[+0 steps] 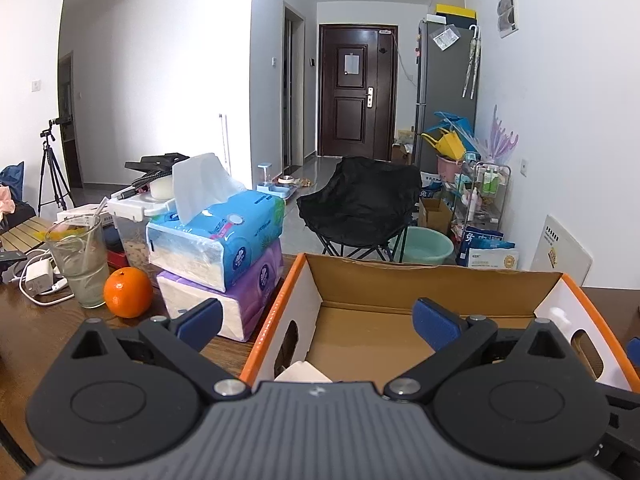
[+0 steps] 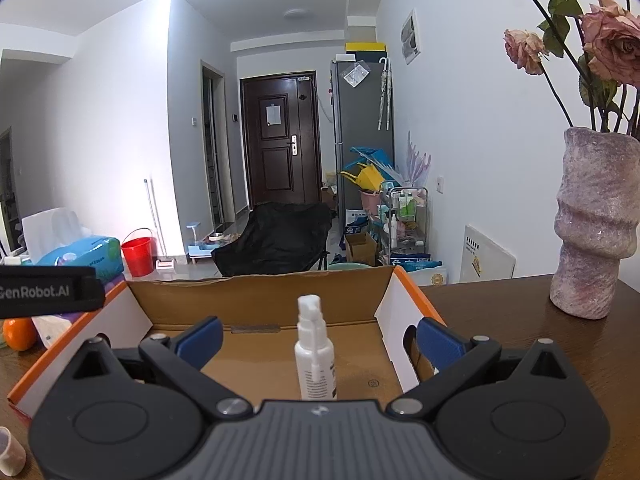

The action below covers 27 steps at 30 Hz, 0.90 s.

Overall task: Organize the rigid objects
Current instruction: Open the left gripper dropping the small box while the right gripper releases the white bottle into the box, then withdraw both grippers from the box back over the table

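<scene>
Both the left gripper (image 1: pixel 318 326) and right gripper (image 2: pixel 320 340) gape apart over the cardboard box (image 2: pixel 260 292), a white spray bottle (image 2: pixel 315 354) upright inside, tissue packs (image 1: pixel 216 240) and an orange (image 1: pixel 128 292) to its left.

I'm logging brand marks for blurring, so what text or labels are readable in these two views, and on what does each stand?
"GenRobot.AI", its first letter cut off by the frame edge: on the black strap at the left of the right wrist view.
Print on the blue tissue pack: too small to read.
Print on the white spray bottle: blurred.
Print on the white board against the wall: unreadable.
Paper on the door: no legible text.
</scene>
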### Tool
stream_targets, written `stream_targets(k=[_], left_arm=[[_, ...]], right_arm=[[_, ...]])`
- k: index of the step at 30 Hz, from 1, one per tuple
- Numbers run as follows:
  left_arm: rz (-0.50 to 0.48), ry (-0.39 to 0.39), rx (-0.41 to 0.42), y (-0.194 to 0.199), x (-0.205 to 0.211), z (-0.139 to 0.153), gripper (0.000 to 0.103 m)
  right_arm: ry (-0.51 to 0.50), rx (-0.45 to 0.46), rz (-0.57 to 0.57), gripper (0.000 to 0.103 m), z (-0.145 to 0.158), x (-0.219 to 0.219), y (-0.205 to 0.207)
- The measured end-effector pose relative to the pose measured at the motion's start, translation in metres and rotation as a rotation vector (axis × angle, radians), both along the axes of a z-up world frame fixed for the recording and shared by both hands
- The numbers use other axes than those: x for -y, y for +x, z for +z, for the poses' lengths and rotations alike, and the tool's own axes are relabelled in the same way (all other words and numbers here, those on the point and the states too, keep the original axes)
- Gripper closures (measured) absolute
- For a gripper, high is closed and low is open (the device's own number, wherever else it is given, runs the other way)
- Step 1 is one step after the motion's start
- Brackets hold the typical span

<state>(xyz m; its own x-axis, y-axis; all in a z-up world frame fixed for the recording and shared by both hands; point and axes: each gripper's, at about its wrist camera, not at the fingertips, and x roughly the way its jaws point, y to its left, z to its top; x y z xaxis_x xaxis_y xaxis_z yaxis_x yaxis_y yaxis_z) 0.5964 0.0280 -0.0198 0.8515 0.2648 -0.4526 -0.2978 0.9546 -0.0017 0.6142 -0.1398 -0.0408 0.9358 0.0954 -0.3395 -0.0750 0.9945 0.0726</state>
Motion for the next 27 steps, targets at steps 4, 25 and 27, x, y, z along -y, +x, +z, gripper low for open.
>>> stream_targets(k=[4,25,27], left_arm=[[0.005,-0.004,-0.003,0.000,-0.002,0.000,0.000],[0.018,-0.012,0.013,-0.056,-0.007,0.003,0.000],[0.023,-0.012,0.012,-0.064,-0.010,0.003,0.000]], right_arm=[[0.000,0.002,-0.007,0.000,0.000,0.000,-0.002],[-0.009,0.024,-0.037,0.000,0.005,0.010,-0.055],[-0.010,0.024,-0.037,0.000,0.005,0.010,-0.063]])
